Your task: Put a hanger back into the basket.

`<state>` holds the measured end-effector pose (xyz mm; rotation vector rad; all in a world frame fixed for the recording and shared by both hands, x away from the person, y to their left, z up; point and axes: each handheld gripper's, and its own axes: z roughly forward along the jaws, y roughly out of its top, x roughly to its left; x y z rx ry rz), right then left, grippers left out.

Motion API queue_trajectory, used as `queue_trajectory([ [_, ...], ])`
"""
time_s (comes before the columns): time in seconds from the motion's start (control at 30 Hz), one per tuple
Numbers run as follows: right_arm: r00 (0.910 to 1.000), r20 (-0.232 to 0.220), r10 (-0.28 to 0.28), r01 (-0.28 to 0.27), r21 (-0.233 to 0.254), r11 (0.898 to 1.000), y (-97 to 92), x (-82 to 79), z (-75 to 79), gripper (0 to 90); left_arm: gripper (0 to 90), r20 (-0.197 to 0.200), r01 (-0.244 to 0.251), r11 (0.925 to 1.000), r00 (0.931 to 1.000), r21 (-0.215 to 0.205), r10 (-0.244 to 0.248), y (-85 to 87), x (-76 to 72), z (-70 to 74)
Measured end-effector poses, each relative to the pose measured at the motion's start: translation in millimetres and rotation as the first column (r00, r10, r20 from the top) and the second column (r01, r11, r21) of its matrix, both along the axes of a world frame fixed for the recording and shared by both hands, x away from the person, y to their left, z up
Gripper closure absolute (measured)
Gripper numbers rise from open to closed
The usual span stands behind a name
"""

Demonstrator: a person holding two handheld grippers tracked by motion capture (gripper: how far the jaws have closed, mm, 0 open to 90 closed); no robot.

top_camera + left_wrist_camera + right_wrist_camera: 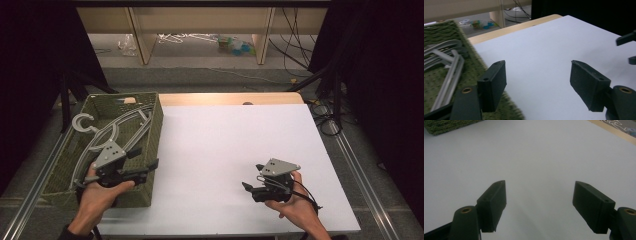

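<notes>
Your left tool (147,157) is wide open w/ nothing between the jaws, over the right rim of the green basket (156,125) at the desk's (225,145) left edge; grey hangers (107,132) lie inside. Your right tool (252,177) gapes empty near the front right corner.

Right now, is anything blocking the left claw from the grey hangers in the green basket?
Nothing visible. The left claw is open over the basket's right wall; the hangers lie uncovered inside.
</notes>
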<state>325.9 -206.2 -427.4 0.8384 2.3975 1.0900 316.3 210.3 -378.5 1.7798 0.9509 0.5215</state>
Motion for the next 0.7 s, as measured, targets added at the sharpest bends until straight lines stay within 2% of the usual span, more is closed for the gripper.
queue_trajectory([
  [0.13,1.0,-0.002,-0.001,0.001,0.01,1.0,0.6,0.0,-0.7,27.7,28.9,0.017,0.034,0.9994,0.9993,-0.008,-0.034,-13.7,-6.0,-2.8],
  [0.23,0.9999,0.011,-0.001,0.001,0.019,1.0,0.6,0.2,-0.6,27.7,28.3,0.024,0.064,0.9979,0.9977,-0.001,-0.064,-22.0,-9.8,-9.5],
  [0.33,1.0,0.009,-0.003,0.003,0.032,0.999,0.2,0.0,-1.1,27.4,26.4,0.023,0.092,0.9957,0.9956,-0.015,-0.091,-30.8,-15.0,-16.9],
  [0.37,1.0,0.004,-0.004,0.004,0.039,0.999,0.1,-0.1,-1.4,27.1,25.9,0.035,0.105,0.9944,0.9939,-0.012,-0.105,-32.7,-15.8,-19.0],
  [0.4,0.9999,0.007,-0.009,0.008,0.042,0.999,0.1,-0.1,-1.6,26.7,25.4,0.039,0.107,0.9941,0.9935,-0.012,-0.107,-34.7,-17.3,-20.8],
  [0.43,0.9999,0.009,-0.007,0.007,0.045,0.999,0.0,0.1,-1.8,25.9,25.2,0.058,0.113,0.9935,0.9919,0.011,-0.113,-34.9,-17.5,-21.9],
  [0.47,1.0,0.007,-0.006,0.006,0.05,0.999,0.1,-0.1,-2.0,25.5,25.2,0.067,0.106,0.9943,0.992,0.014,-0.107,-35.2,-18.2,-23.4],
  [0.53,1.0,0.005,-0.006,0.005,0.064,0.998,0.4,-0.7,-2.1,24.7,24.9,0.063,0.092,0.9955,0.9939,-0.021,-0.091,-35.6,-20.4,-25.8],
  [0.63,1.0,0.007,0.003,-0.003,0.077,0.997,0.8,-1.3,-3.1,23.0,24.4,0.083,0.1,0.995,0.9917,-0.011,-0.098,-34.4,-23.2,-26.8],
  [0.7,0.9997,0.024,0.006,-0.008,0.077,0.997,0.3,-1.3,-3.3,22.2,23.9,0.08,0.103,0.9944,0.9916,-0.023,-0.101,-34.6,-25.3,-27.9],
])
